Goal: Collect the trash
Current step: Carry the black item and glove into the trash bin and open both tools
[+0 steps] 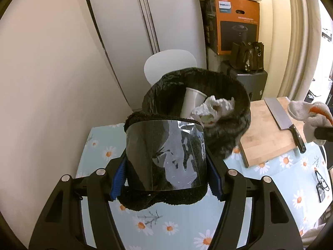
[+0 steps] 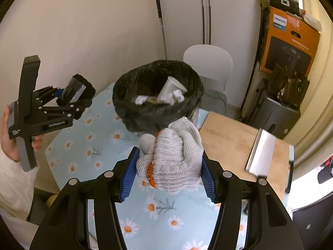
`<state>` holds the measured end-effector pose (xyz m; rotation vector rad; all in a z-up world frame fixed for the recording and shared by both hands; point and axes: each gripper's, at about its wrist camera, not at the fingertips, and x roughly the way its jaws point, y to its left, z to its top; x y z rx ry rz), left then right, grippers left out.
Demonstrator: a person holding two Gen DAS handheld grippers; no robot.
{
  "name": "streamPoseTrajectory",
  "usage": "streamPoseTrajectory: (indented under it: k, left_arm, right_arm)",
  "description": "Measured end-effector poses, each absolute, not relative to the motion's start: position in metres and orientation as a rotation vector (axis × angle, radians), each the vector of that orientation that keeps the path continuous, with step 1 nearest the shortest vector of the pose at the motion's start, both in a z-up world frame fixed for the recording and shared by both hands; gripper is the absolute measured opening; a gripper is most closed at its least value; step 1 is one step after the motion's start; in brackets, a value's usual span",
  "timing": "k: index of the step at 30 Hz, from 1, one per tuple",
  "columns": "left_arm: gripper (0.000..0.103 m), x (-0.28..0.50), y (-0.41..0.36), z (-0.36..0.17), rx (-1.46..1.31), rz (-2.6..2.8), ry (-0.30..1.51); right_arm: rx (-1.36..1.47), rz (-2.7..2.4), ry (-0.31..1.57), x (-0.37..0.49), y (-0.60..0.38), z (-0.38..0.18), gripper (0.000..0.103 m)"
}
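Both grippers were loaded short of the bin.

The left gripper (image 1: 166, 164), about half open, clamped a fuzzy black box with a clear window (image 1: 166, 156); it might slip in transit. Ahead, the black-lined bin (image 2: 158, 95) held a cup (image 2: 171, 88). The right gripper (image 2: 168, 166) squeezed balled knit gloves (image 2: 172, 158), which could snag the liner or knock the cleaver (image 1: 281, 114) on the cutting board (image 2: 233, 139).
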<state>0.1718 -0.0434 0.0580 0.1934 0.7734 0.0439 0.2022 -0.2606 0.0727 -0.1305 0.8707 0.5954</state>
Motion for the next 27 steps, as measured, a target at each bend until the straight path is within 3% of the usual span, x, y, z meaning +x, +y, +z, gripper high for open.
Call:
streamPoseTrajectory:
  k: [11, 27]
  left_arm:
    - [0.065, 0.237, -0.049, 0.067, 0.256, -0.010, 0.809]
    - [0.065, 0.320, -0.042, 0.038, 0.233, -0.139, 0.928]
  right_arm:
    - [-0.202, 0.619, 0.859, 0.267, -0.229, 0.086, 0.052]
    - [-0.275, 0.710, 0.918, 0.342, -0.180, 0.064, 0.052]
